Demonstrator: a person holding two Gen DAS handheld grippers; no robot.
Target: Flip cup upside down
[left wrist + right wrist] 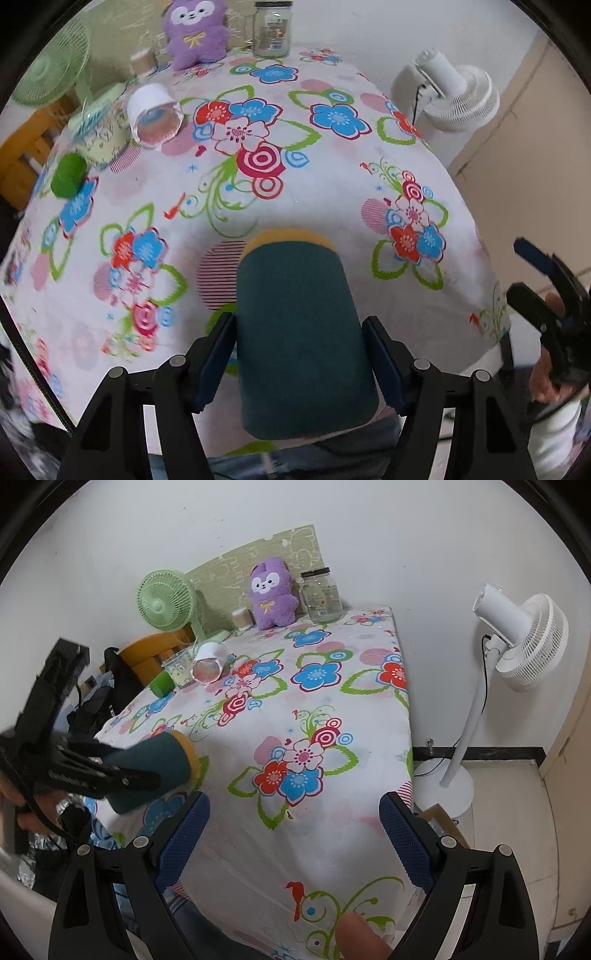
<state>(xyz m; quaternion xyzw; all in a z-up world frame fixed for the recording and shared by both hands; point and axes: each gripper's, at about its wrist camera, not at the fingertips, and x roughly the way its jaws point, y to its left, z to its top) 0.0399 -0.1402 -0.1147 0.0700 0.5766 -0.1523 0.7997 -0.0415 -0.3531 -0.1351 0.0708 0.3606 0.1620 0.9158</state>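
Note:
A dark teal cup (299,332) with a yellow rim lies sideways in my left gripper (299,363), rim pointing away from the camera, held above the flowered tablecloth (332,177). The left jaws are shut on its sides. In the right wrist view the same cup (155,771) is at the left, clamped in the left gripper (92,771), over the table's near left corner. My right gripper (293,834) is open and empty above the table's near edge; it shows at the far right of the left wrist view (546,295).
At the back left of the table lie a white cup on its side (155,112), a patterned cup (101,136) and a green cup (68,175). A purple plush toy (195,31) and a glass jar (272,27) stand at the back. A white standing fan (517,642) is right of the table.

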